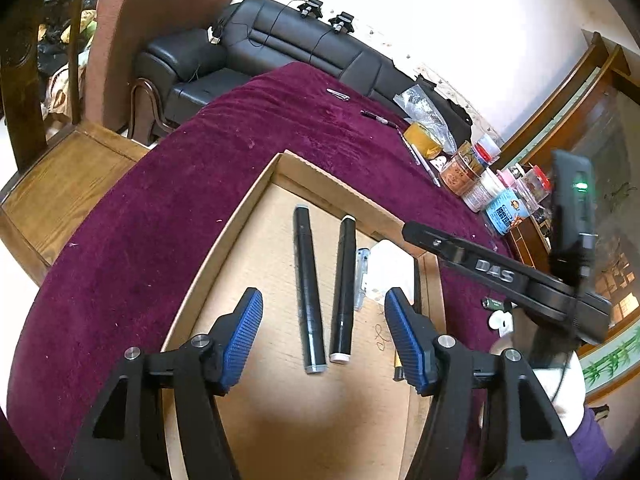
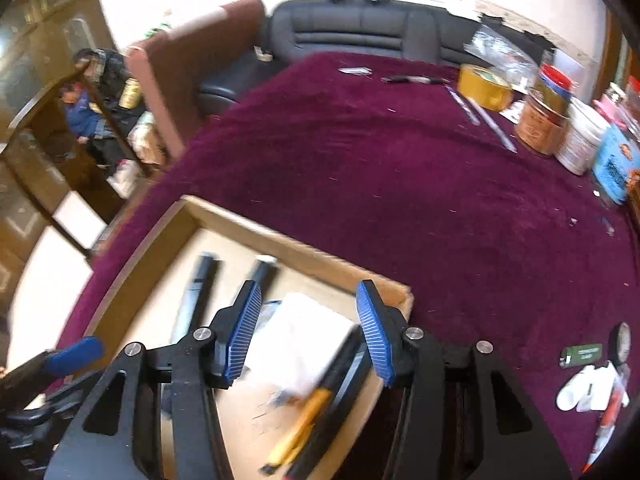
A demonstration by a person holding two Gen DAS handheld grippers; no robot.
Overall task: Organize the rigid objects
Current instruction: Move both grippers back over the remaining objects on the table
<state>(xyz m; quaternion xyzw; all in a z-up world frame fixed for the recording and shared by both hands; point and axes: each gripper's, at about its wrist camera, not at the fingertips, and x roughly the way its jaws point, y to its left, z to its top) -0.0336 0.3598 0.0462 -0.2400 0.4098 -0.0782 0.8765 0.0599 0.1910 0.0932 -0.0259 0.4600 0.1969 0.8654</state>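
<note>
Markers (image 1: 308,292) at frame centre judged light, stiff, smooth; grip mid-barrel. Left gripper (image 1: 322,328) and right gripper (image 2: 308,332) both spread, empty.

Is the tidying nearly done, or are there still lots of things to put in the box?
Partly done. The box already holds two black markers, a clear pen, a white block and a yellow knife. Both the left gripper and the right gripper hover open over it, holding nothing. Left on the cloth: a green lighter, a white piece and a pen.
</note>
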